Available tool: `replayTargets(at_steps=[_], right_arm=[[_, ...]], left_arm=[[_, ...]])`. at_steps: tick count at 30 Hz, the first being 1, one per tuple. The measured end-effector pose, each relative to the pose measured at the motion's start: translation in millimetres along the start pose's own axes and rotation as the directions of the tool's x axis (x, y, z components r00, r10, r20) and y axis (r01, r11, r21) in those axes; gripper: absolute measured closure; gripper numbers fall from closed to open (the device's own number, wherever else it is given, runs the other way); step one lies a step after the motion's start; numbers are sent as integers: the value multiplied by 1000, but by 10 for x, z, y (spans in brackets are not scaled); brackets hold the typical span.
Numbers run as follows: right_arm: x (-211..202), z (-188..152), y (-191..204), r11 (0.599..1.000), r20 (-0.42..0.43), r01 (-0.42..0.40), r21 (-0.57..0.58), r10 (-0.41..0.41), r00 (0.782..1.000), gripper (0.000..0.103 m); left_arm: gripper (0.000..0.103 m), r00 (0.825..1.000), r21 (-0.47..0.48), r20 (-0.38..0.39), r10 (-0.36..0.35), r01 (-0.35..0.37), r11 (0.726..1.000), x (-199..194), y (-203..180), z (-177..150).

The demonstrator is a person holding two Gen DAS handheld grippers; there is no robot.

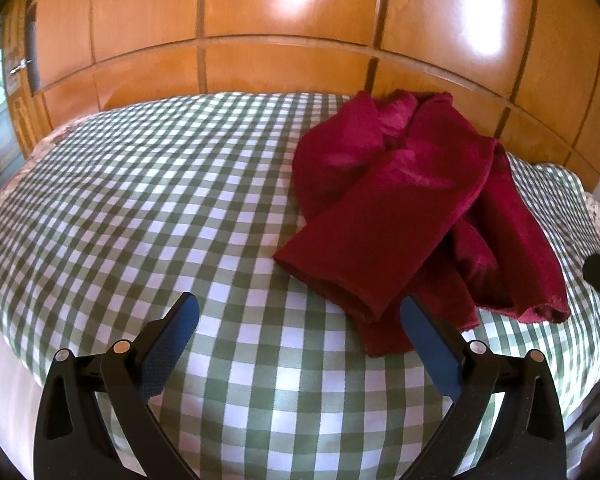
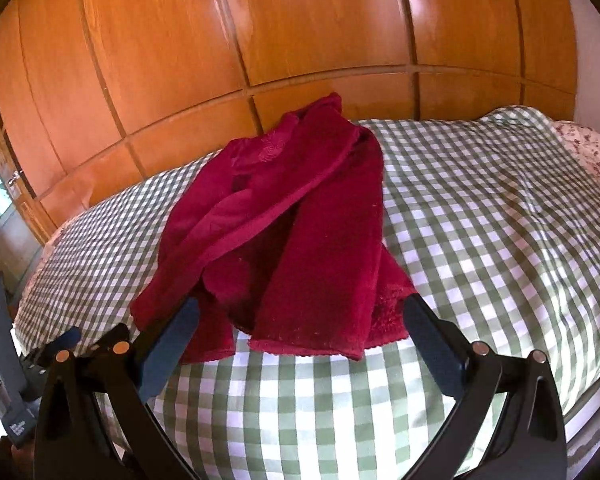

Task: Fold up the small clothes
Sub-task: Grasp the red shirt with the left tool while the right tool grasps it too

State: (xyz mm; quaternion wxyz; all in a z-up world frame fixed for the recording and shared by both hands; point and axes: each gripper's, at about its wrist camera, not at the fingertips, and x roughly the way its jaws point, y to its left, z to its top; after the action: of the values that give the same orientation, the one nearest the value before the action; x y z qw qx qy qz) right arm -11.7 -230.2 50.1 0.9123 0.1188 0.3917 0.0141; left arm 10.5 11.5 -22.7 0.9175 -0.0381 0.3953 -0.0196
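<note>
Across the top of both frames ran a wooden wardrobe (image 1: 284,20), w/ the green-checked bedcover (image 1: 140,200) filling the middle below it. On that cover lay a crumpled dark-red fleece garment (image 2: 292,232) (centre in the right wrist view, right of centre in the left), one sleeve (image 1: 364,248) reaching toward the lower frame. Left gripper (image 1: 300,344) hung at bottom centre, jaws spread wide, holding nothing. Right gripper (image 2: 302,344) likewise gaped, its fingertips framing the garment's near hem.
</note>
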Motion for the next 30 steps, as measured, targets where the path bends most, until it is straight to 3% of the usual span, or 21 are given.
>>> replayTargets(at_steps=[2,6,8,14,16,18,19,21,23,27,30], right_arm=[[26,52,11,999,-14,-38,-14,38,999,10],[118,180,58,993,-41,-113,-29,112,993,45],[264,262,65,984,-86,-180,13,180,980,61],[890,428,190,950,-204,-286,127,307,929,72],[1144,472,247,944,-235,-290,157,321,918,72],[1389,506,283,937,-260,-287,200,333,906,76],[1458,518,310,937,-263,-284,202,332,906,78],[1588,569,381,942,-270,-272,194,318,909,93],[1569,615,403,945,-256,-279,172,317,913,96],[1292,754,286,960,-188,-266,85,278,942,96],[1025,932,-19,981,-109,-192,34,195,975,96]], left_arm=[[3,1000,26,-11,-14,14,1000,40,-7,-1],[4,995,-14,-33,-90,90,996,73,46,-20],[9,987,-7,-45,-152,152,988,82,17,-41],[33,951,118,-136,-276,292,949,195,-305,-133],[35,947,145,-159,-278,301,943,272,-399,-146],[49,947,166,-178,-266,296,941,355,-454,-167],[51,951,184,-193,-243,278,943,433,-491,-180],[64,955,194,-182,-232,266,944,477,-503,-193],[90,957,201,-173,-232,265,943,465,-489,-167],[92,944,102,-146,-297,313,944,394,-216,48],[92,952,32,-90,-294,298,954,314,79,265]])
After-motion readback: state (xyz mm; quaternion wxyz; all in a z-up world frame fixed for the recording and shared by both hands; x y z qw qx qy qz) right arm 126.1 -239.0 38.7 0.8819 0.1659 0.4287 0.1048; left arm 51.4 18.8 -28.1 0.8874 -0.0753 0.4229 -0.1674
